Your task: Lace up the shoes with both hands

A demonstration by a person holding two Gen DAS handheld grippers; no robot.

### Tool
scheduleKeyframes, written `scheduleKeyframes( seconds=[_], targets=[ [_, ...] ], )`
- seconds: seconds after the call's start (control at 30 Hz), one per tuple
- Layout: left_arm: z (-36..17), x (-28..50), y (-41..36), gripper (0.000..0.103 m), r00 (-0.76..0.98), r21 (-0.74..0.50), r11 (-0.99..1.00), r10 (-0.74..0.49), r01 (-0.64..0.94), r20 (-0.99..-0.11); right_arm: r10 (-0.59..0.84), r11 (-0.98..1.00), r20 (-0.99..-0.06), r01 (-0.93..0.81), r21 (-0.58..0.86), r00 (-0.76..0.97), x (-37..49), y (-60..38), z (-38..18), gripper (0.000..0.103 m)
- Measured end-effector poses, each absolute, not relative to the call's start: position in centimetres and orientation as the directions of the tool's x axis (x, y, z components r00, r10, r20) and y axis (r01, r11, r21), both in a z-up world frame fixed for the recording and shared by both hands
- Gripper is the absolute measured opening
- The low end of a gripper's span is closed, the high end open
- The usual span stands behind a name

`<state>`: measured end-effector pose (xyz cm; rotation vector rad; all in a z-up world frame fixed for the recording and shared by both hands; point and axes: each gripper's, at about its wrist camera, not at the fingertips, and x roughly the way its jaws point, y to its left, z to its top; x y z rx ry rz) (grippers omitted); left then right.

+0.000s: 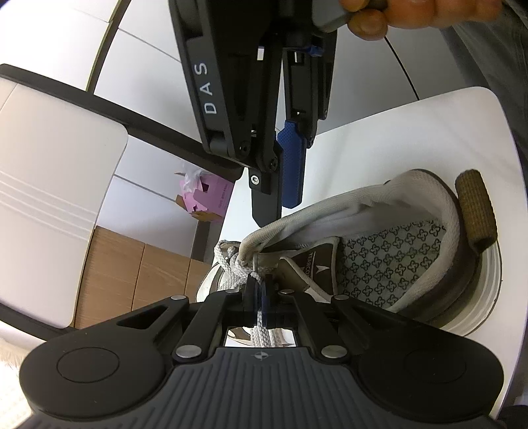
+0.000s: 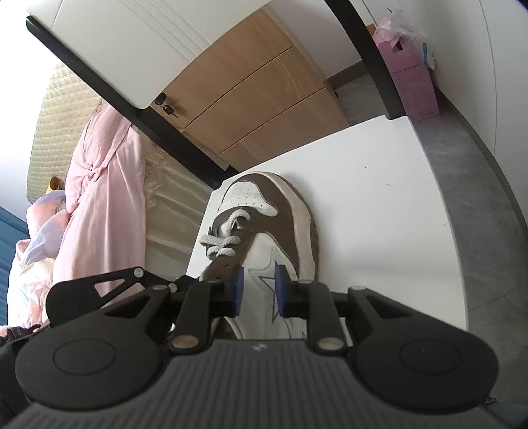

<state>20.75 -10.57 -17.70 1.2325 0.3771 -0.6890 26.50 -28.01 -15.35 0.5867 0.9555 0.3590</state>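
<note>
A white and brown sneaker [image 1: 389,264] lies on the white table [image 1: 379,138], its opening and patterned insole towards the left wrist camera. My left gripper [image 1: 259,293] is shut on the grey lace [image 1: 231,264] beside the upper eyelets, and the lace runs back between the pads. My right gripper [image 1: 280,204] hangs above the shoe's collar, held by a hand [image 1: 396,16]. In the right wrist view the right gripper [image 2: 259,287] stands open over the sneaker's [image 2: 280,231] side with nothing between its blue pads [image 2: 238,287]. The lace [image 2: 227,237] crosses the lower eyelets.
A pink box [image 2: 412,82] stands on the grey floor past the table [image 2: 379,198]. Wooden drawers [image 2: 264,99] sit behind it. A black-framed white panel [image 1: 49,165] is at the left, near the table's edge. A pink garment [image 2: 99,198] lies on a bed.
</note>
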Motion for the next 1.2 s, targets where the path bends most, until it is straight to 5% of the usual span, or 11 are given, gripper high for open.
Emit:
scheduleKeyframes(
  seconds=[0.33,0.47,0.73,0.97,1.2],
  targets=[
    [-17.6,21.2,-10.3,0.0,0.727,0.721,0.147,-0.284,0.677,-0.625,0.509,0.805,-0.67,-0.022,0.593,0.541,26.9,-28.0,-15.2,0.022],
    [-17.3,21.8,-9.9,0.0,0.708,0.692,0.177,-0.298,0.7,-0.64,0.533,0.805,-0.611,-0.129,0.579,0.585,26.6,-27.4,-13.3,0.024],
    [-17.1,21.9,-9.4,0.0,0.709,0.692,0.187,-0.314,0.698,-0.631,0.504,0.864,-0.675,-0.32,0.389,0.54,25.8,-23.7,-12.5,0.026],
    [-17.4,21.6,-9.2,0.0,0.722,0.72,0.155,-0.33,0.676,-0.608,0.614,0.687,-0.561,-0.027,0.726,0.556,26.1,-28.3,-15.5,0.022],
    [-17.7,21.7,-9.6,0.0,0.728,0.727,0.153,-0.329,0.669,-0.601,0.657,0.513,-0.491,0.138,0.847,0.572,26.0,-30.4,-17.5,0.022]
  ],
)
